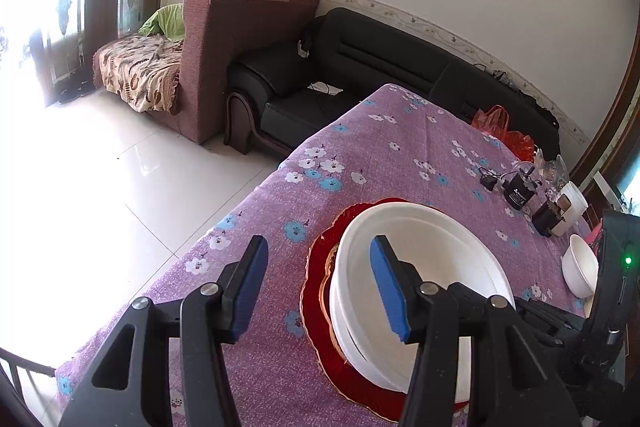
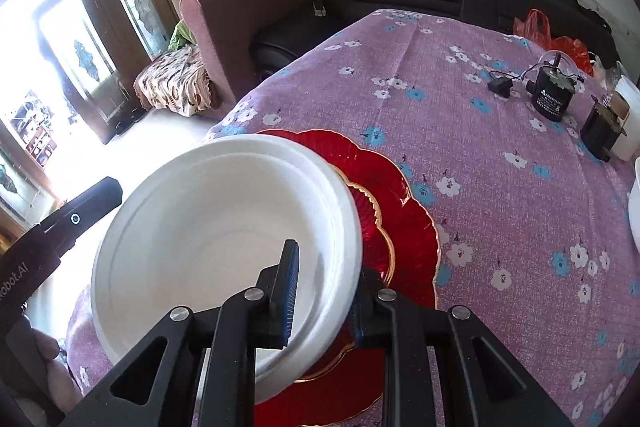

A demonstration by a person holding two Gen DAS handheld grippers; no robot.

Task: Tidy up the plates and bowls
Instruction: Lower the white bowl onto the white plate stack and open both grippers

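A white bowl (image 1: pixel 424 267) (image 2: pixel 208 227), which seems to be nested in a second one, rests tilted over stacked red plates (image 1: pixel 316 291) (image 2: pixel 400 211) with gold scalloped rims on the purple flowered tablecloth. My right gripper (image 2: pixel 324 267) is shut on the bowl's near rim, one pad inside and one outside. My left gripper (image 1: pixel 320 241) is open just above the bowl's left rim, and its pads press on nothing. Another small white bowl (image 1: pixel 580 267) (image 2: pixel 634 211) stands at the table's right side.
Black gadgets with a cable (image 1: pixel 518 189) (image 2: pixel 550 99), a white cup (image 1: pixel 574 205) and an orange bag (image 1: pixel 496 123) sit at the table's far right. The table edge (image 1: pixel 224 215) drops to a tiled floor on the left. Sofas stand behind the table.
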